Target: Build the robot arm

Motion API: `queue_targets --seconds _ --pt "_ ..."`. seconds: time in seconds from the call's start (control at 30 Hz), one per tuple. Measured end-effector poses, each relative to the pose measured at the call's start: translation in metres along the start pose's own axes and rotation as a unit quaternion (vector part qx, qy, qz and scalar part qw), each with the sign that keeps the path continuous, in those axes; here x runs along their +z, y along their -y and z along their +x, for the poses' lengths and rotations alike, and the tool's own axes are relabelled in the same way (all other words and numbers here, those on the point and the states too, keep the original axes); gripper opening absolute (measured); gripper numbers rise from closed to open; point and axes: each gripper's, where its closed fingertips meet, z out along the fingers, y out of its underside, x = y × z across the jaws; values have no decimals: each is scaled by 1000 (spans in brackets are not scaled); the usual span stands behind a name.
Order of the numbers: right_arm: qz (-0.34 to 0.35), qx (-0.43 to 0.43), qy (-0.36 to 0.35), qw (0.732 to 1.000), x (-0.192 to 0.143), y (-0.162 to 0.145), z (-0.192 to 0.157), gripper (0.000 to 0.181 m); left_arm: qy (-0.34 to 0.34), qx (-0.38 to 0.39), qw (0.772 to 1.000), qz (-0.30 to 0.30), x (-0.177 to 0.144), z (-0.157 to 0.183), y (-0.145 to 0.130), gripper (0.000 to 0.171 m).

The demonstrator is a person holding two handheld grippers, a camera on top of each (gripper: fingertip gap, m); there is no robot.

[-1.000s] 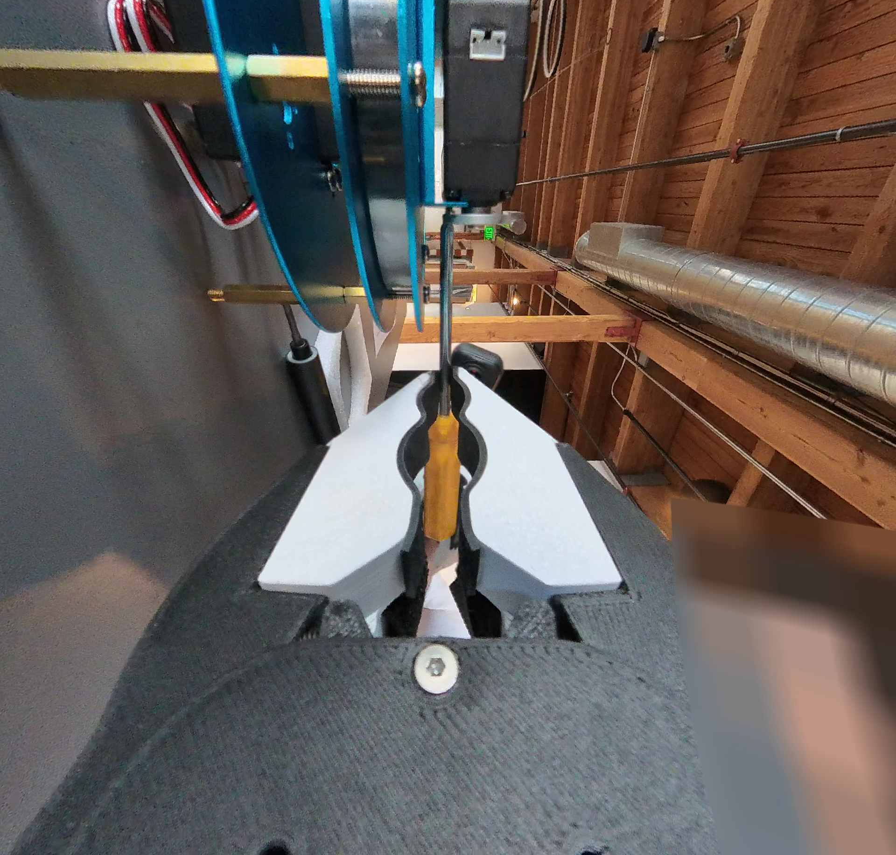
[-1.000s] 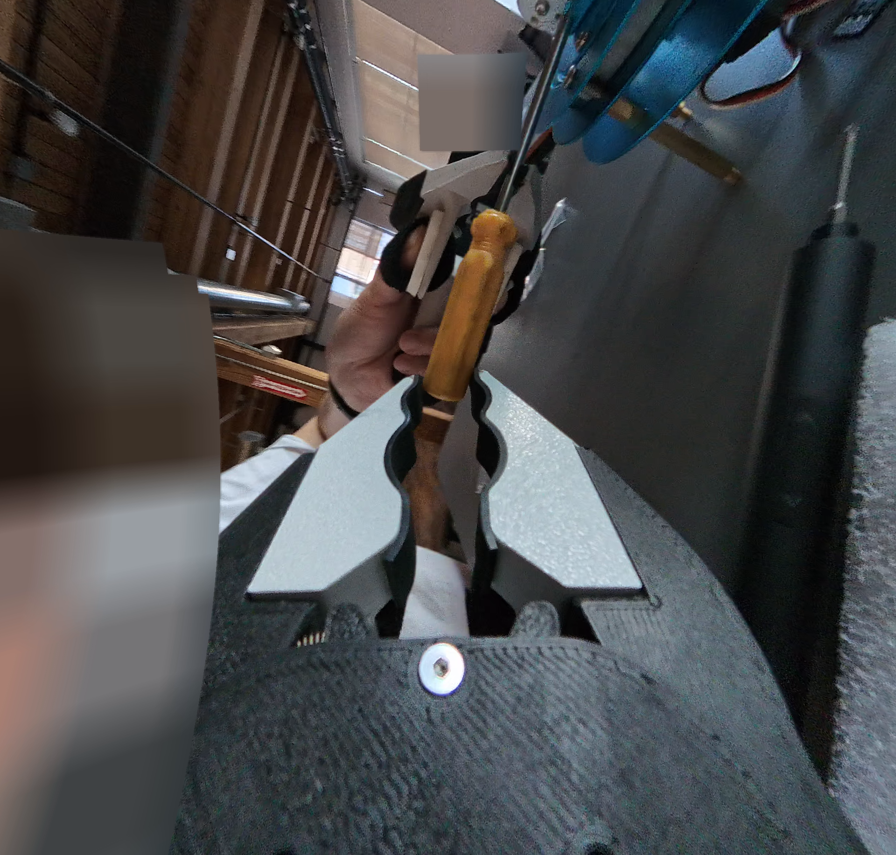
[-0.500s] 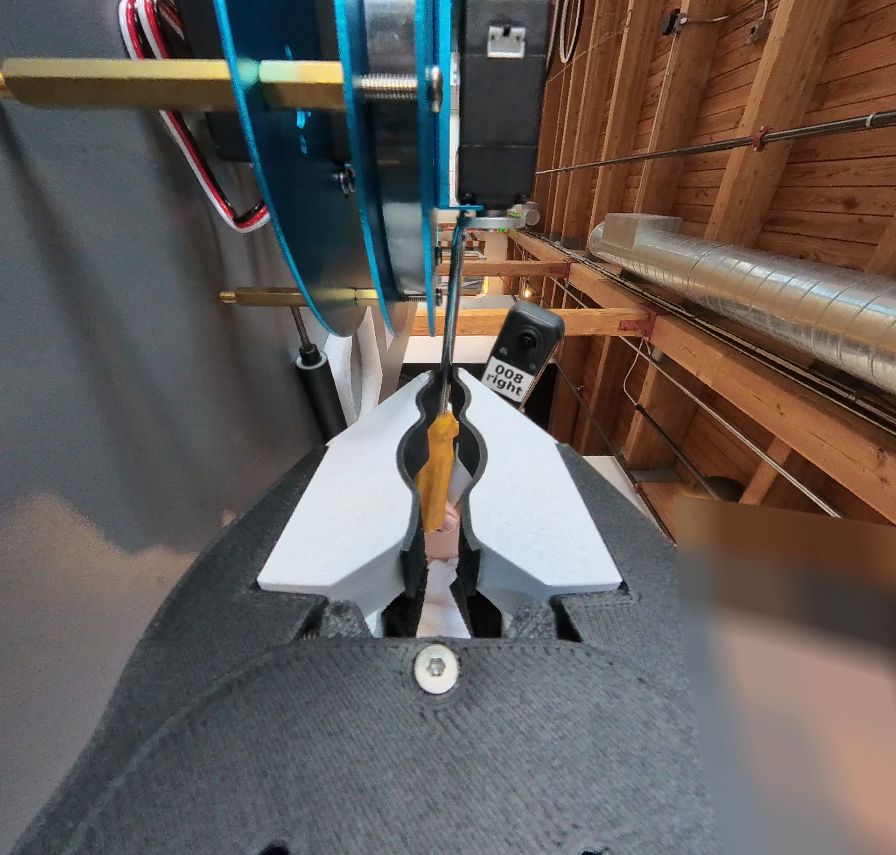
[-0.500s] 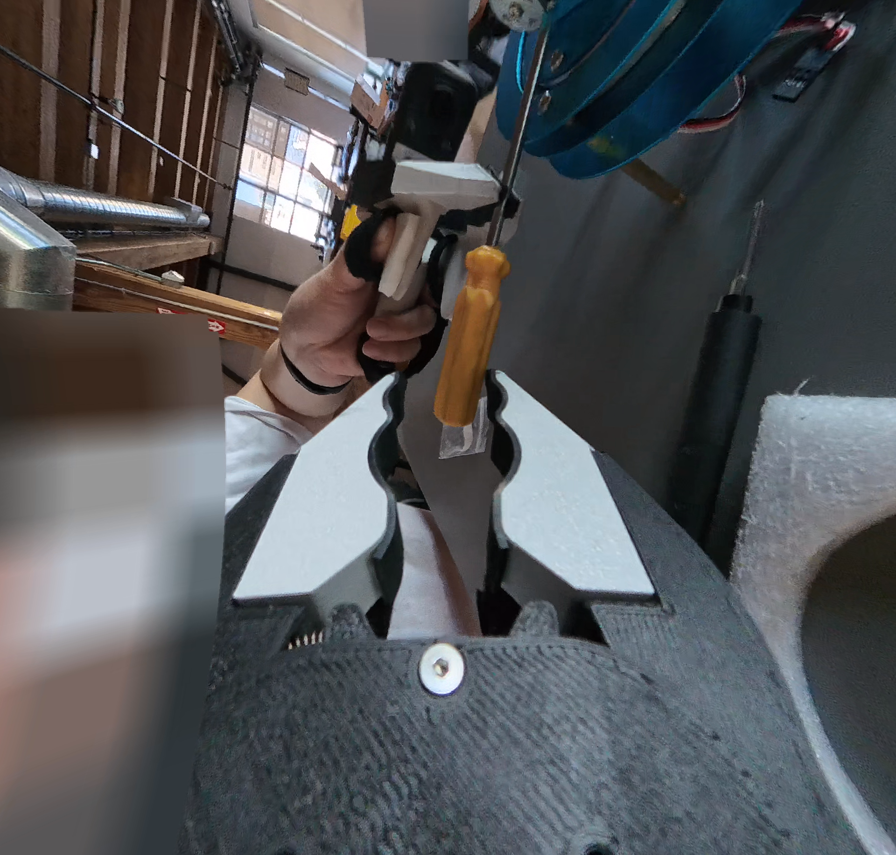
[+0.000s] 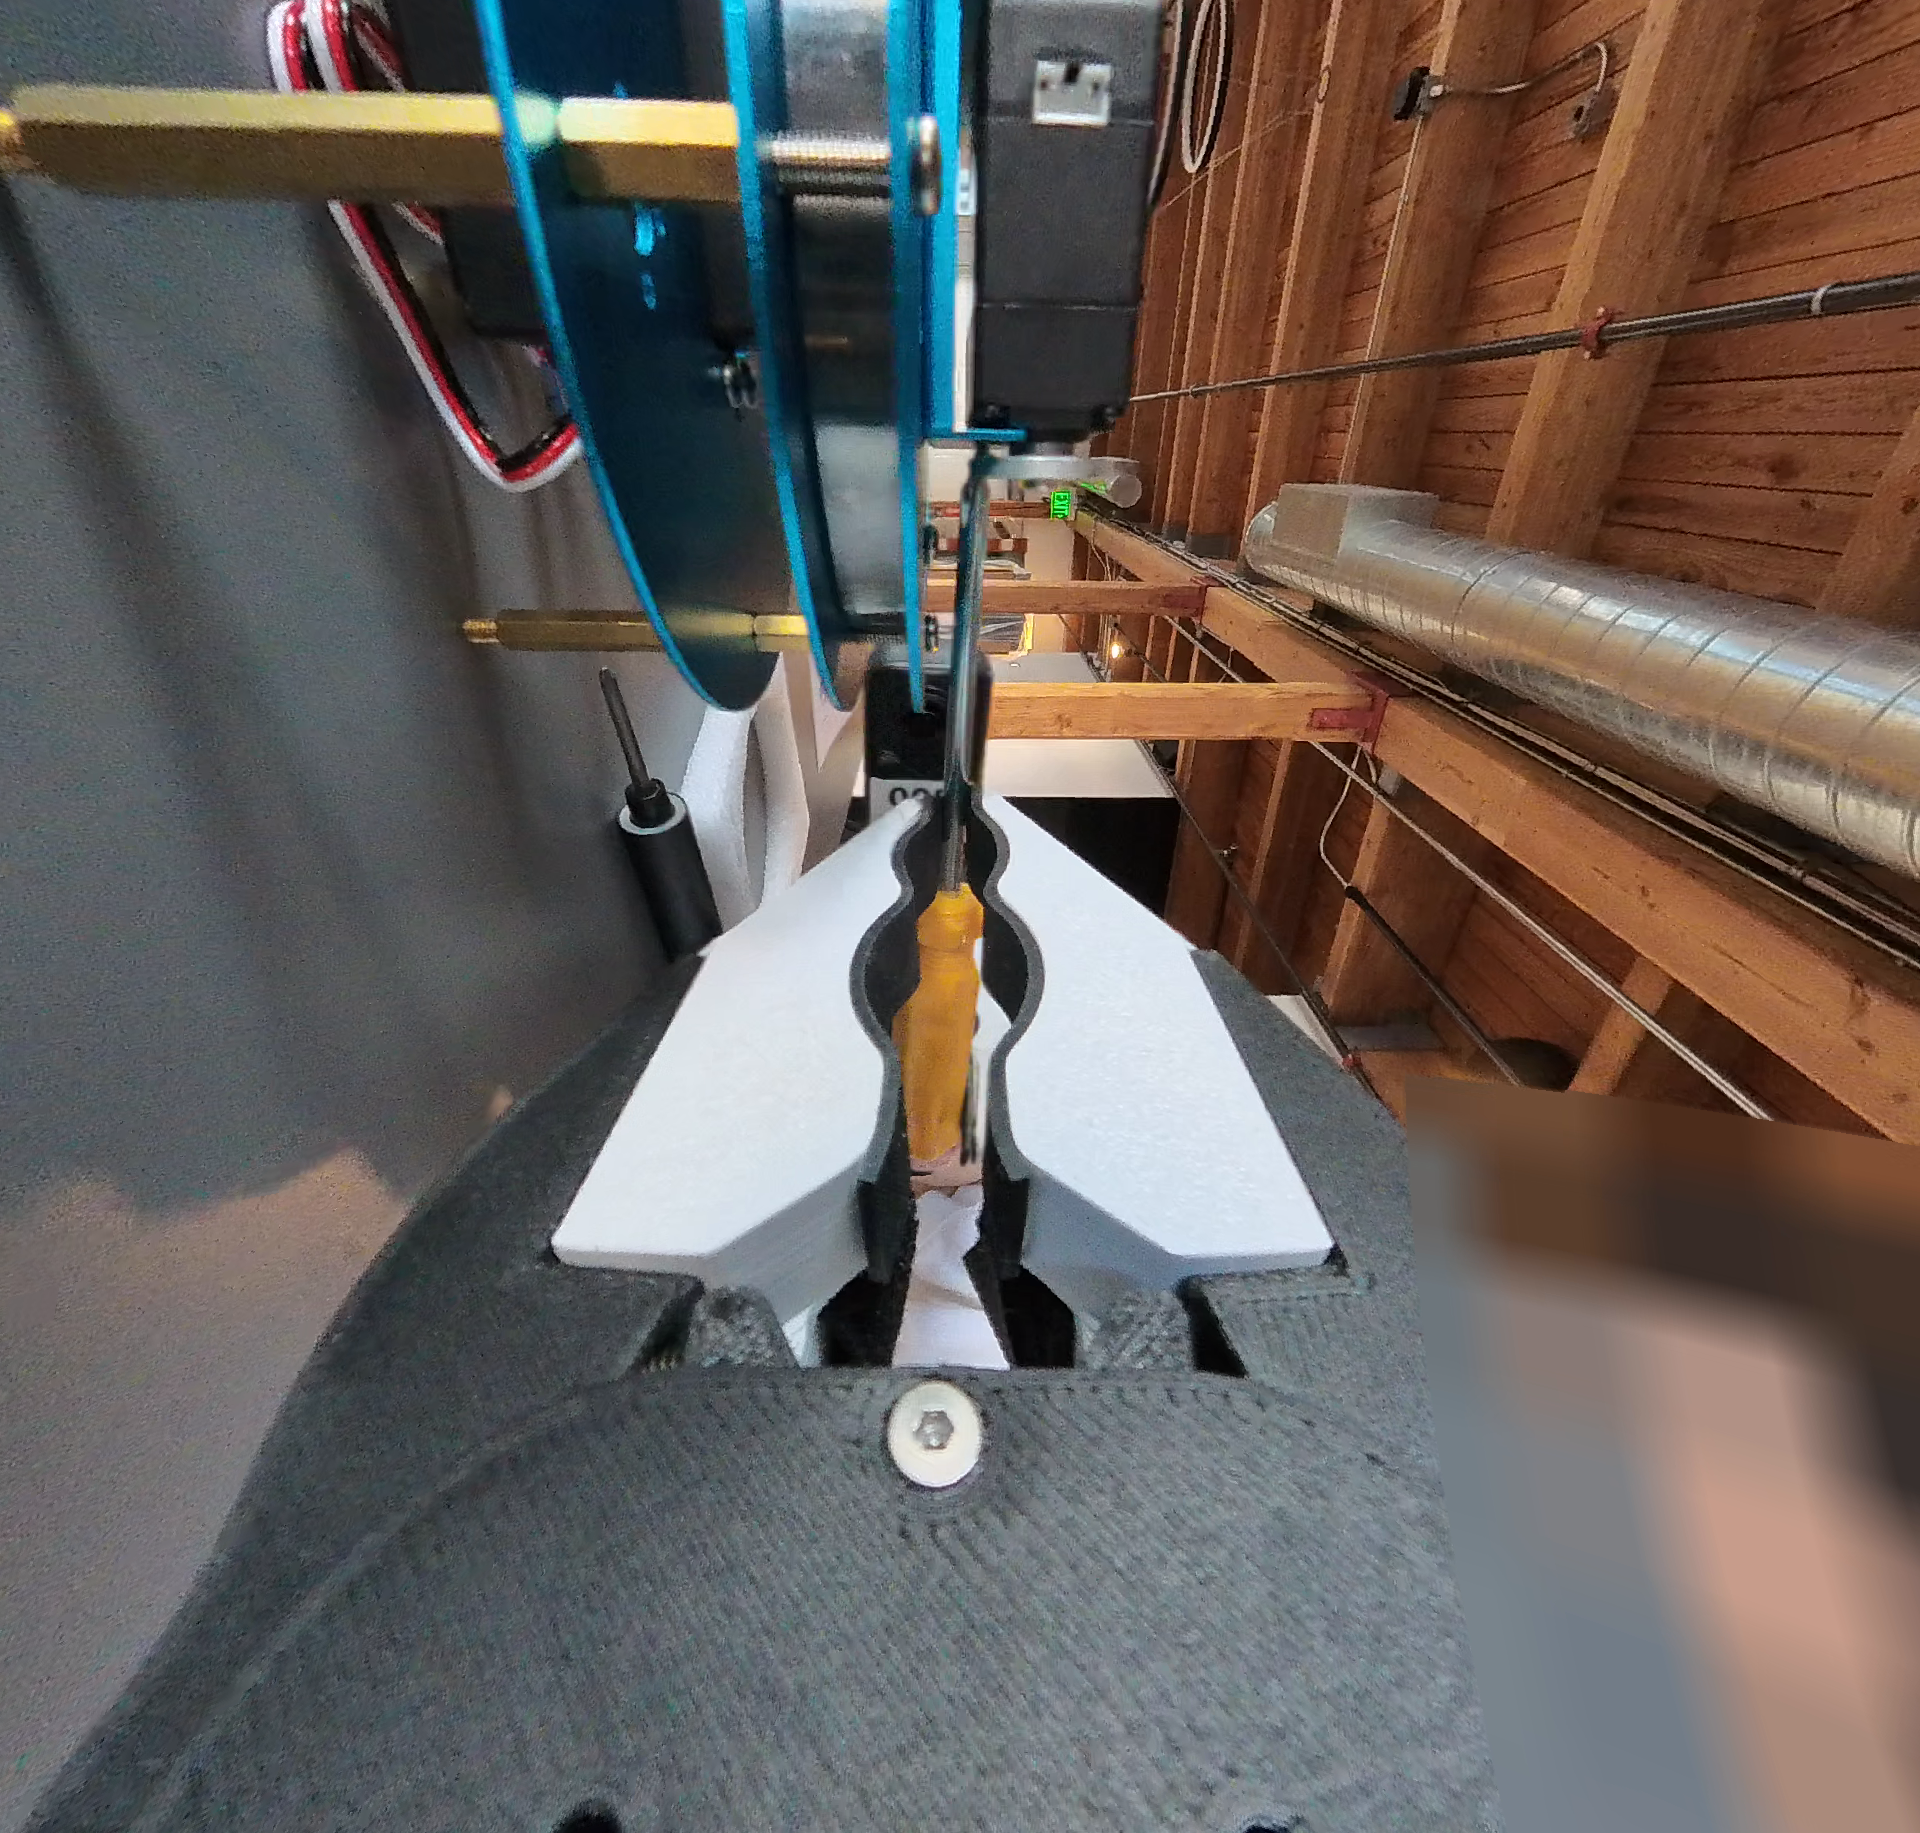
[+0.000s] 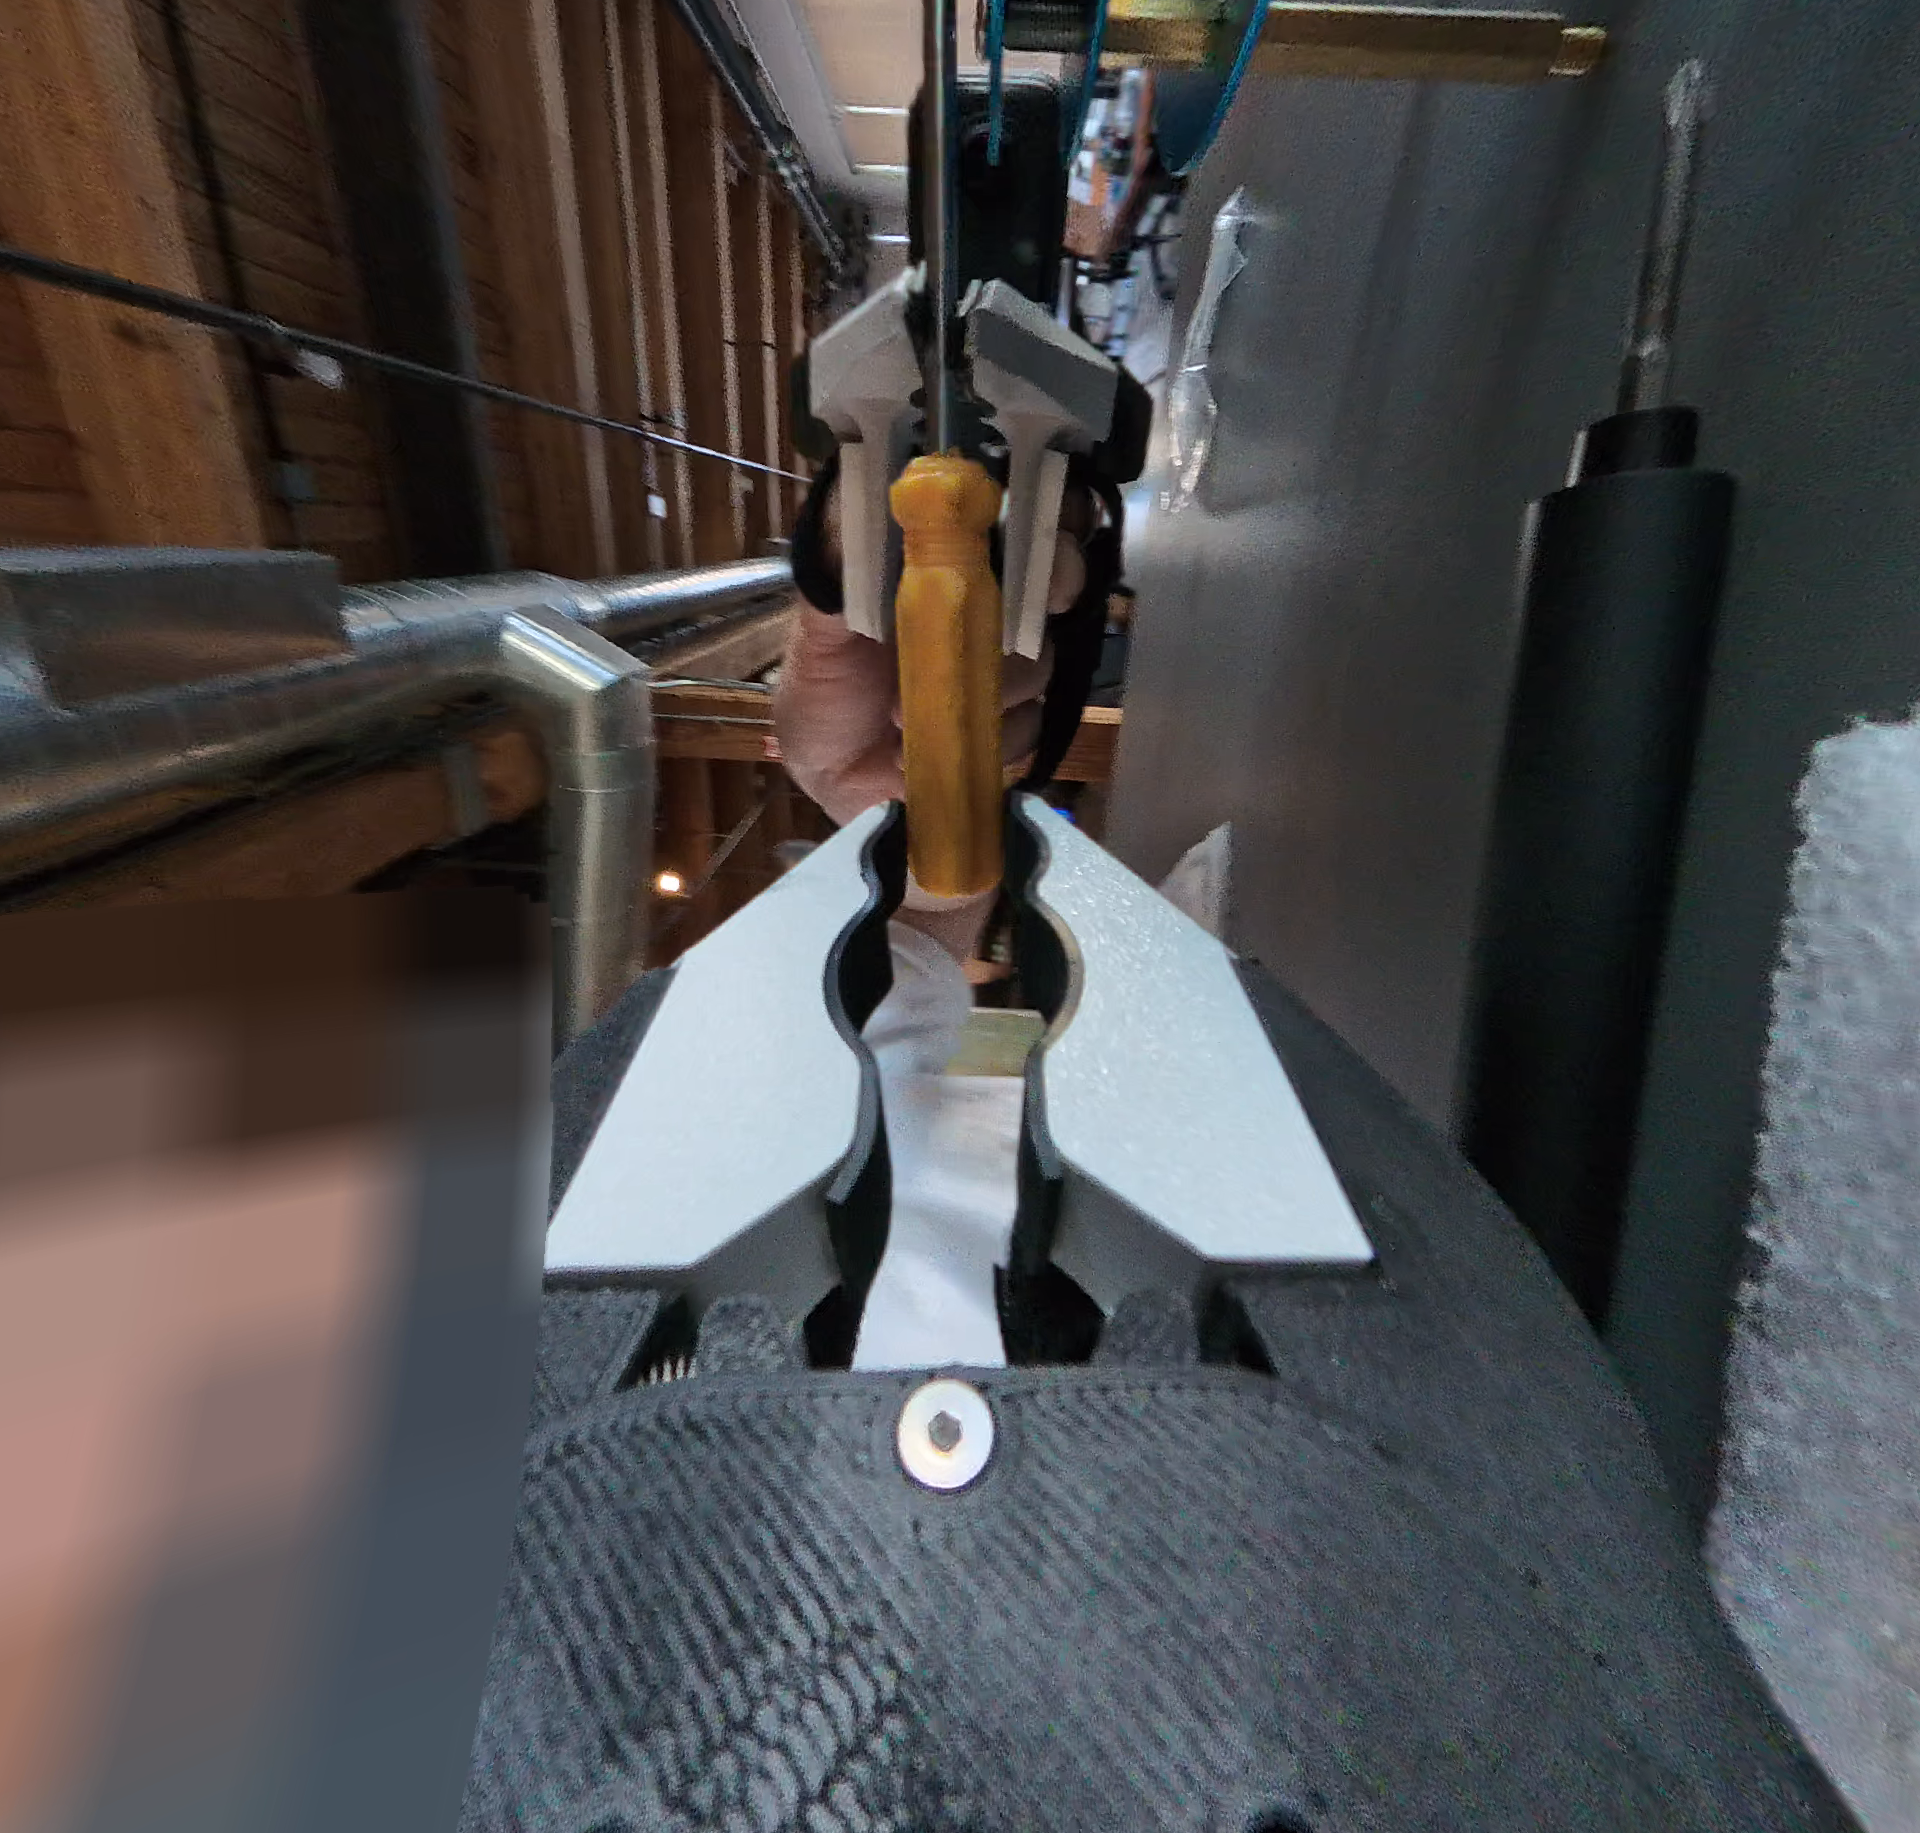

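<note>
Gripping the screwdriver (image 6: 948, 682) shaft, the left claw (image 6: 948, 370) is closed on it just above the yellow handle. Handle end sits between the right claw (image 6: 951, 848) fingers (image 6: 727, 1077), parted, contact unclear. Shaft tip meets the blue-plated assembly (image 5: 831, 329), brass standoffs (image 5: 260, 136) alongside; grey backdrop behind.
</note>
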Motion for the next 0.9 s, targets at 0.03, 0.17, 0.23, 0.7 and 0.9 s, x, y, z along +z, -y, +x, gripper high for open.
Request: queue_targets --seconds 0.03,0.17,0.23,0.7,0.9 --pt "-5 -21 -20 1000 1 -1 4 25 0 -1 1000 0 0 -1 0 2" --pt "-19 -112 -109 988 -1 -1 11 36 1 0 1000 1 -1 -1 -1 2" --pt "-12 -135 -125 983 -3 4 7 29 2 2 1000 2 -1 0 -1 2" --pt "23 5 4 1000 2 8 -1 17 2 2 1000 11 -3 -1 1 2" --pt "-3 -120 -84 989 8 1 -2 28 6 17 1000 11 -4 -1 0 2"
